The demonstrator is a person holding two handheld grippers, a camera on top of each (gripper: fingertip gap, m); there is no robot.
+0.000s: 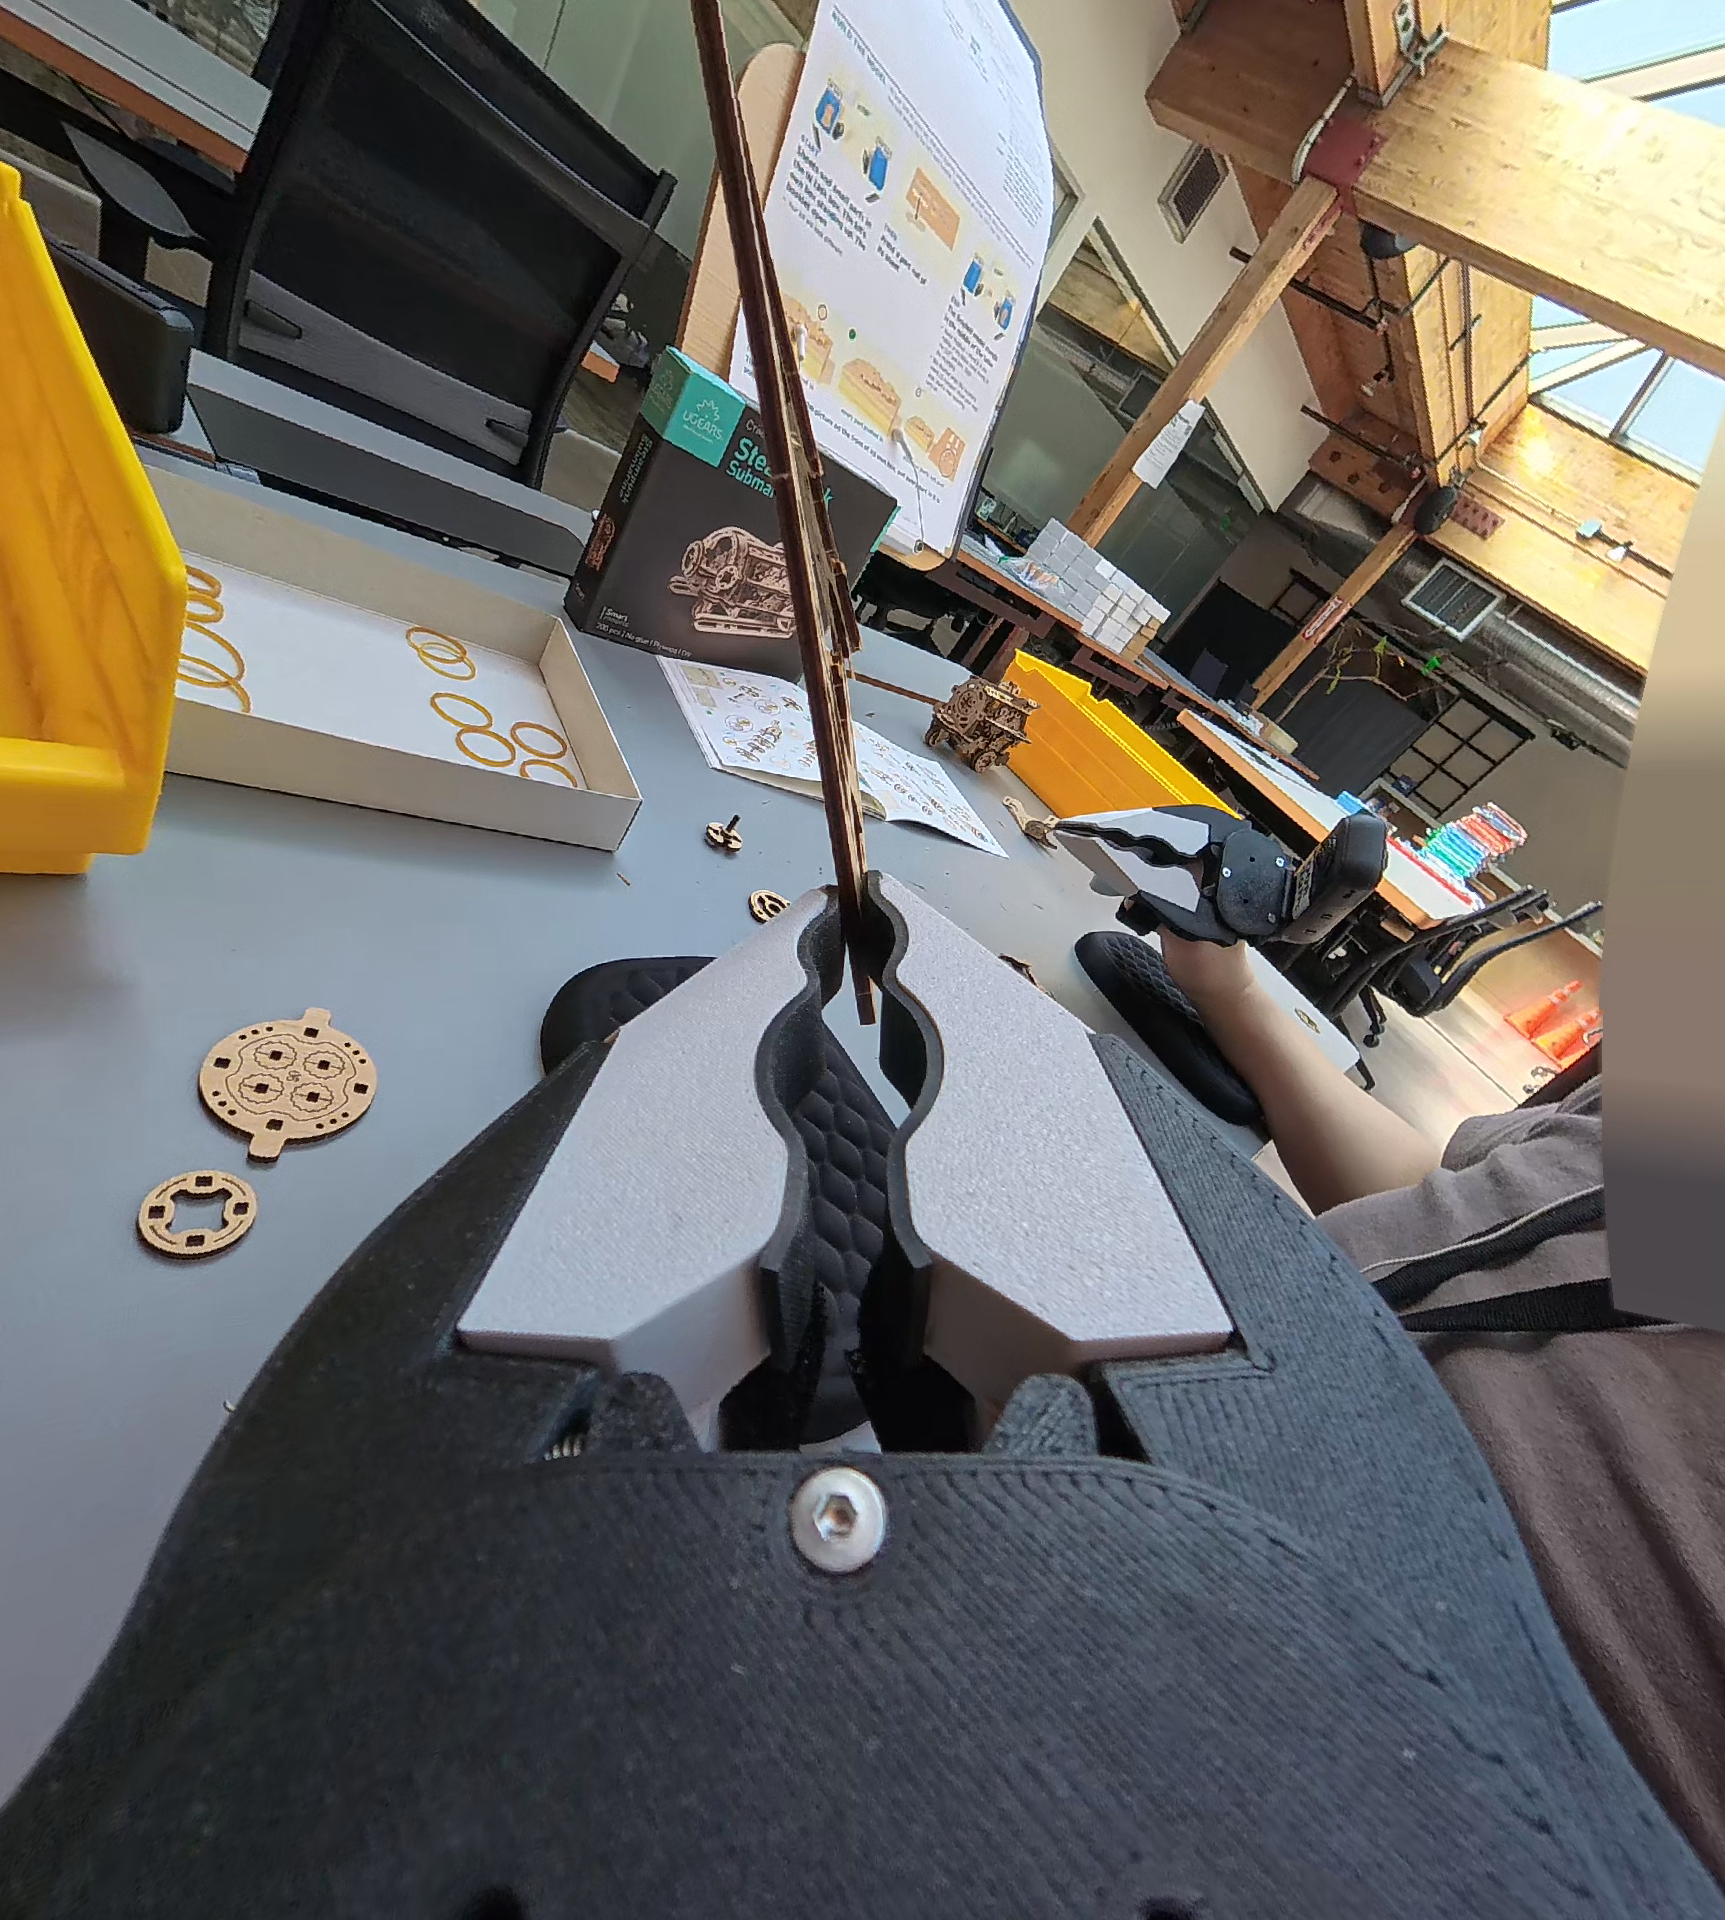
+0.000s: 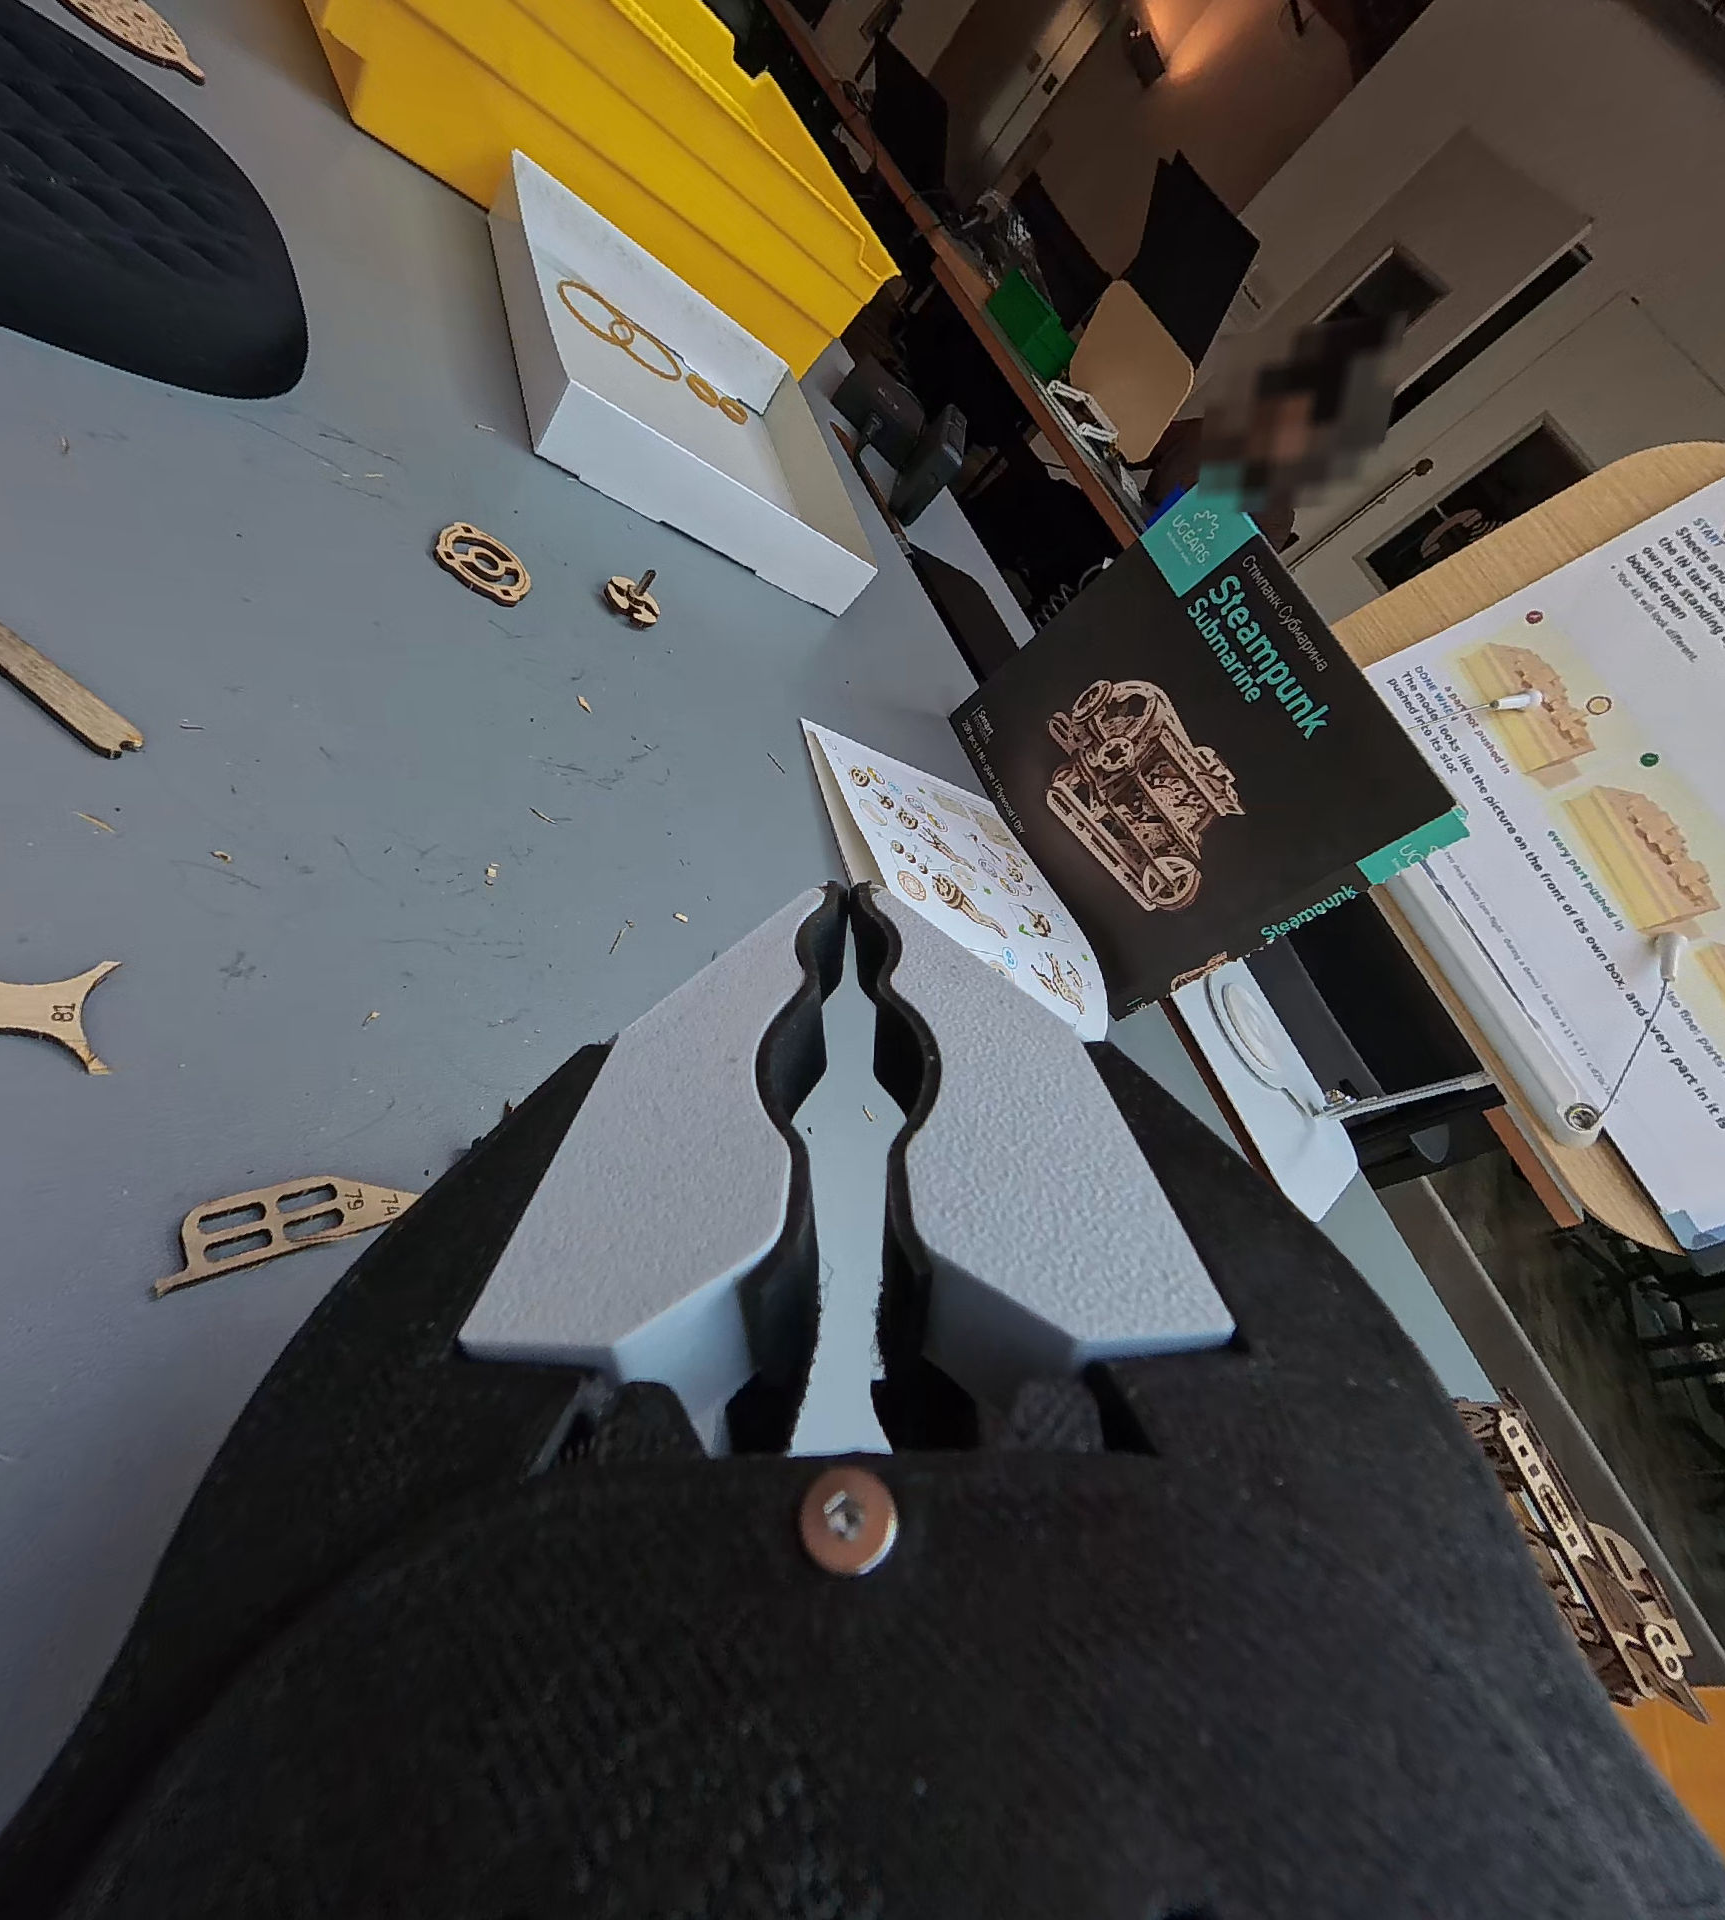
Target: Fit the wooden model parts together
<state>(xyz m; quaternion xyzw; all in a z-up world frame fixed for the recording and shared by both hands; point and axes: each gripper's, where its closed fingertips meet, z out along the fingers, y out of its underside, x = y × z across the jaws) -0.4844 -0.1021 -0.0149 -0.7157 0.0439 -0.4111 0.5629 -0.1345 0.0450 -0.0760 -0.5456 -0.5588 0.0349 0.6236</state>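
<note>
My left gripper is shut on a thin wooden sheet, held edge-on and standing up out of the fingertips above the grey table. My right gripper is shut with nothing between its tips; it also shows in the left wrist view, low over the table to the right. Loose wooden parts lie on the table: a round plate, a ring, a small spindle piece, an openwork oval ring, a long strip, a flared piece and a slotted piece.
A yellow bin stands at left, a white tray with rubber bands beside it. The black kit box, a booklet, an instruction board, more yellow bins, a built wooden model and black pads are around. Tip to tip, the grippers are about 40 cm apart. The flared piece is about 15 cm from my right fingertips and 35 cm from my left. My left gripper's tips are some 15 cm from the round plate.
</note>
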